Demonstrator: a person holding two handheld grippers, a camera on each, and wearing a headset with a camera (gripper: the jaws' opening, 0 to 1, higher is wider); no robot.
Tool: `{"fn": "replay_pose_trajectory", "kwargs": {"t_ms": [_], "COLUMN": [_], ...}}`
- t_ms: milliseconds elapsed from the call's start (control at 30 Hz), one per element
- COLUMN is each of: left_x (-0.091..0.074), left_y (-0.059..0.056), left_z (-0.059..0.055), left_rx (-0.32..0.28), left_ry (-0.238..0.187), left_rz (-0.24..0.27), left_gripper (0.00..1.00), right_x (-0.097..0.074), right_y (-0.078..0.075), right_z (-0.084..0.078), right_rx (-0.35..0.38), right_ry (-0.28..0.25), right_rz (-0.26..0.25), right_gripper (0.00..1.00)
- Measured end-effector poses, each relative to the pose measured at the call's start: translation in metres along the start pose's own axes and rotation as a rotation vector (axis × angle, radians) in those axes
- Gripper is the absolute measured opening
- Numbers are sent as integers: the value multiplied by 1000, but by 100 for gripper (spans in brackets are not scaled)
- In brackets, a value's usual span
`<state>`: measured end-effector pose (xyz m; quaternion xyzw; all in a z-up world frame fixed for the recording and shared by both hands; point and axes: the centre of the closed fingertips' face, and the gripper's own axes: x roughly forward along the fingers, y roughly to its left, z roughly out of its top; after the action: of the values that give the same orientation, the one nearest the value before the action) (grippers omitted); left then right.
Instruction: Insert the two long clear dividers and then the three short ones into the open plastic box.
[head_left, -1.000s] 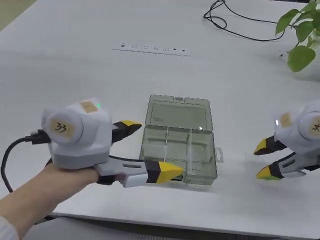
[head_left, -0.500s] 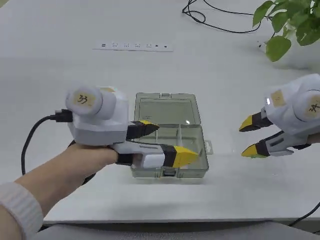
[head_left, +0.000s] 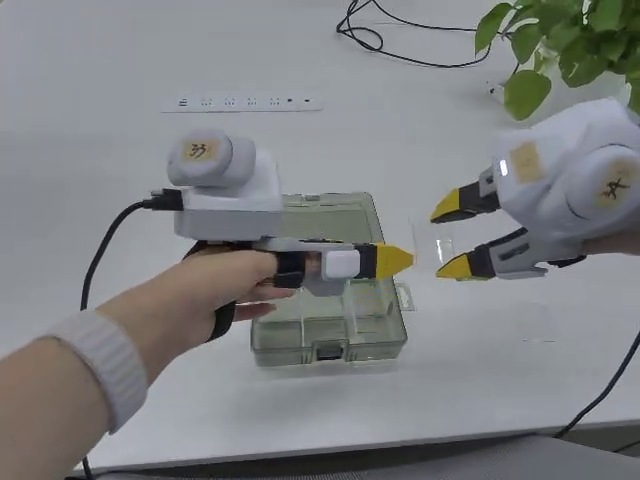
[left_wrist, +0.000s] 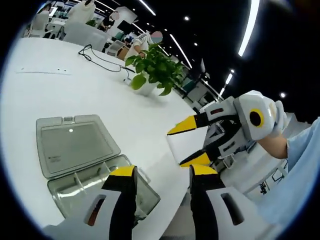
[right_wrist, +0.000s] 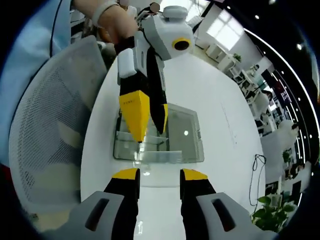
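The right gripper pinches a clear divider beside the open box. The left gripper is spread apart above the box.

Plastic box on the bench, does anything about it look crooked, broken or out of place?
Nothing stands out. The plastic box sits flat on the table with its lid folded back, and no cracks are visible. One clear divider is off the table, spanning the jaws of the right gripper.
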<state>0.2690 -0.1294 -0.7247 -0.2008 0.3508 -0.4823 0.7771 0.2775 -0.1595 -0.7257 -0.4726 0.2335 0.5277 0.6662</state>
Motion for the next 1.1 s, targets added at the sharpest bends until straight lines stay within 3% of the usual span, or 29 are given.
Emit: {"fn": "replay_pose_trajectory", "kwargs": {"t_ms": [100,267,533,800,1100], "left_x": [2,1,-1,-2,-3], "left_y": [-4,-1,1,-6,-7], "left_z": [3,5,5,4,5], "left_rx": [-49,-82,-129,-175,-209], "left_ry": [-21,-44,-58,-71,-84], "left_rz": [-17,-11,-16,-58,-74], "left_gripper": [31,19,13,0,0], "right_x": [0,1,5,5,5], "right_y": [0,-3,0,3,4], "right_z": [9,17,29,34,37], "right_rx": [-33,-48,-85,-115,-139], "right_ry": [2,-15,-21,-17,-18], "right_rz": [-12,-17,-16,-18,-25], "right_gripper": [32,32,32,32,32]}}
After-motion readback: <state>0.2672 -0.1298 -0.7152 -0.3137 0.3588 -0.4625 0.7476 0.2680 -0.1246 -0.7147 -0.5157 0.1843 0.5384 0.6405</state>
